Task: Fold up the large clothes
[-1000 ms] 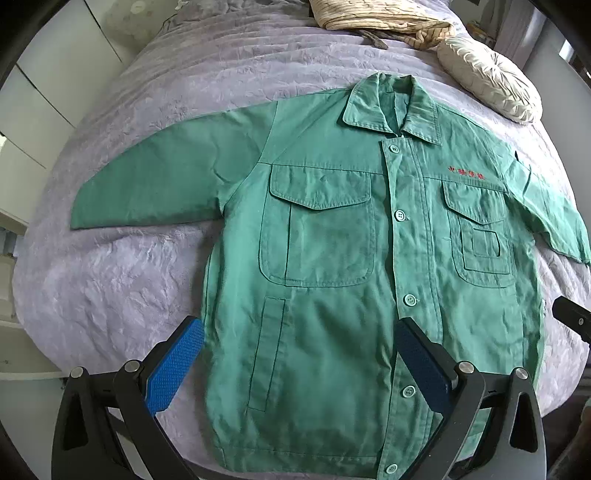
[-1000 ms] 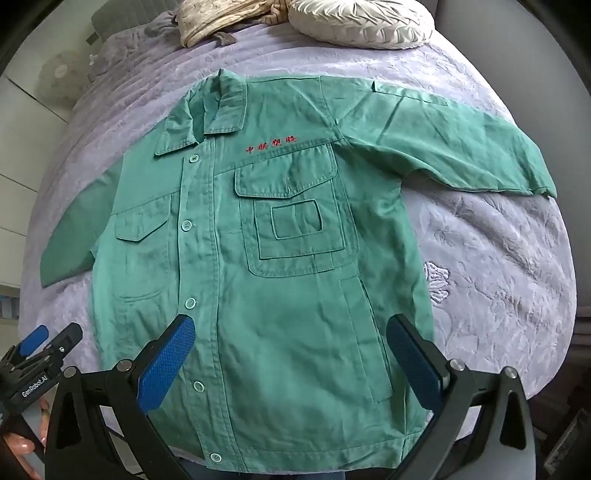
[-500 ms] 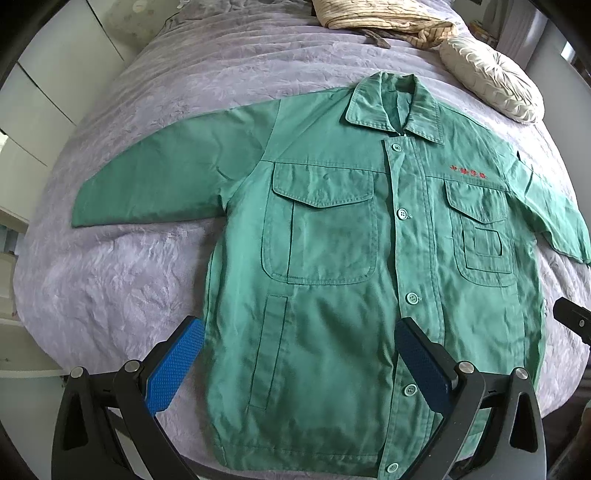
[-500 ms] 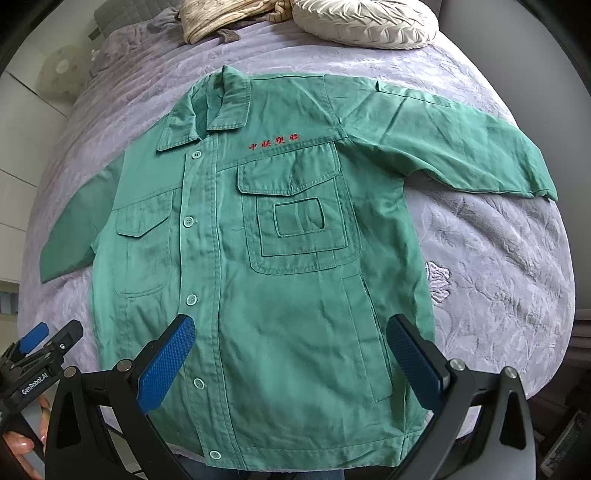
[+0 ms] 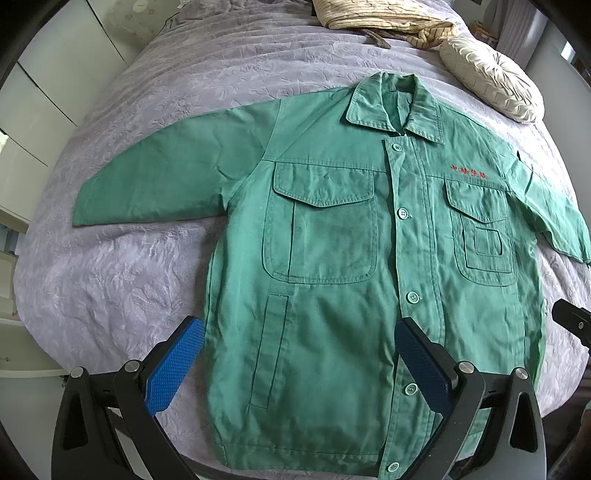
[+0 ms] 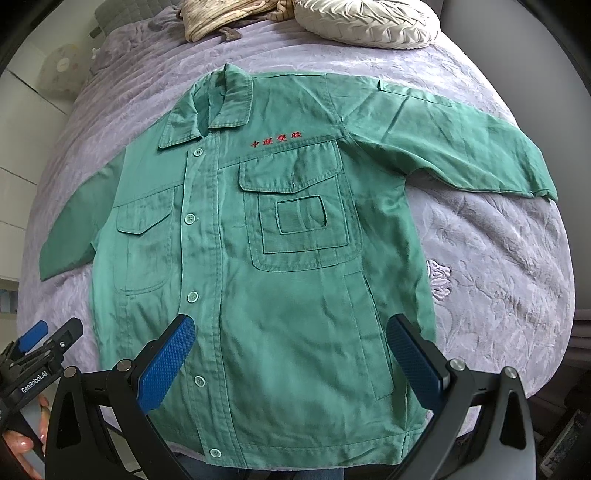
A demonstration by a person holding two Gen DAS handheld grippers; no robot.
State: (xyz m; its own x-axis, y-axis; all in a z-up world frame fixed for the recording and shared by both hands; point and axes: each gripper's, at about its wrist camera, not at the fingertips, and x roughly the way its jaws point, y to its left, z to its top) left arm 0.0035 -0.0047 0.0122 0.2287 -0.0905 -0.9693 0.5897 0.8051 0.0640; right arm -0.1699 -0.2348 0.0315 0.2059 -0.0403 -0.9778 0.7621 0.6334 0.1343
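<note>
A green button-up work jacket (image 5: pixel 332 280) lies flat, front up, on a lilac bedspread (image 5: pixel 110 280), sleeves spread to both sides; it also shows in the right wrist view (image 6: pixel 280 280). It has two chest pockets and red embroidered characters (image 6: pixel 276 139). My left gripper (image 5: pixel 299 365) is open and empty, hovering over the jacket's lower left half near the hem. My right gripper (image 6: pixel 291 362) is open and empty, over the lower right half. The left gripper's body (image 6: pixel 37 354) shows at the lower left of the right wrist view.
A white ruffled cushion (image 5: pixel 491 81) and a beige striped bundle of cloth (image 5: pixel 384 18) lie at the head of the bed. White cabinets (image 5: pixel 33 122) stand to the left. The bed edge runs just below the jacket's hem.
Both views have shifted slightly; the jacket sits a little lower and nearer in the frames. Both grippers stay open; the jacket lies unchanged.
</note>
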